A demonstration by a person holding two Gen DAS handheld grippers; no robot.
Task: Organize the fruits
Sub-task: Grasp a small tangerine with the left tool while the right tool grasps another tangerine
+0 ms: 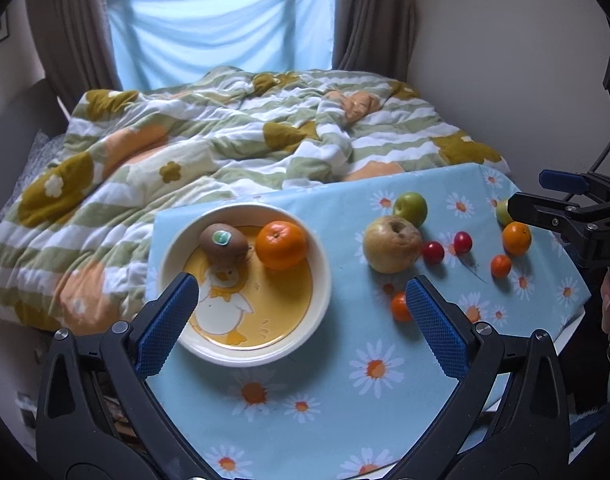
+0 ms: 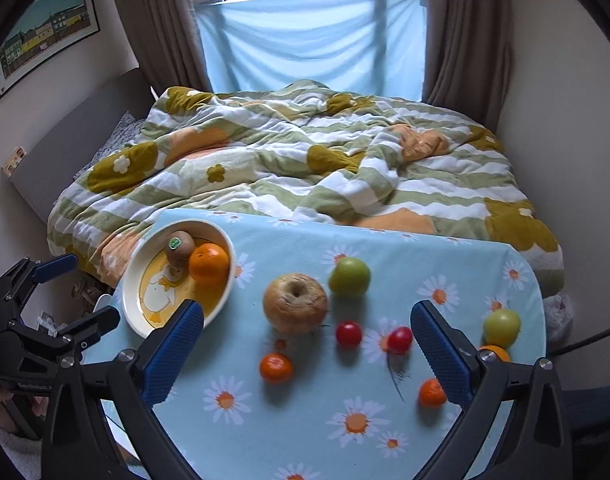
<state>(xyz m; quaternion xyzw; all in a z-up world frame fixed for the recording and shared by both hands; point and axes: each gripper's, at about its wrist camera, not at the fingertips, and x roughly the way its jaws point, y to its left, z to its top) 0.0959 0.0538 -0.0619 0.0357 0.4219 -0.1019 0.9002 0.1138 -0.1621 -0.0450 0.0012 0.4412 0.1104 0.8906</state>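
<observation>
A white bowl (image 1: 321, 280) (image 2: 133, 276) with a duck picture holds a kiwi (image 1: 223, 242) (image 2: 179, 246) and an orange (image 1: 282, 245) (image 2: 209, 263). On the daisy cloth lie a large yellow apple (image 1: 392, 244) (image 2: 295, 303), a green apple (image 1: 410, 209) (image 2: 349, 277), two red cherry fruits (image 1: 433, 252) (image 2: 348, 334), and several small oranges (image 1: 399, 307) (image 2: 276, 367). My left gripper (image 1: 301, 304) hangs open above the bowl's near rim with nothing in it. My right gripper (image 2: 307, 332) is open above the loose fruit, also holding nothing.
The table (image 2: 445, 240) with the blue daisy cloth stands against a bed with a striped flowered quilt (image 1: 193, 152). Another green apple (image 2: 501, 327) and an orange (image 1: 516, 238) lie by the right edge. Curtains and a window are behind.
</observation>
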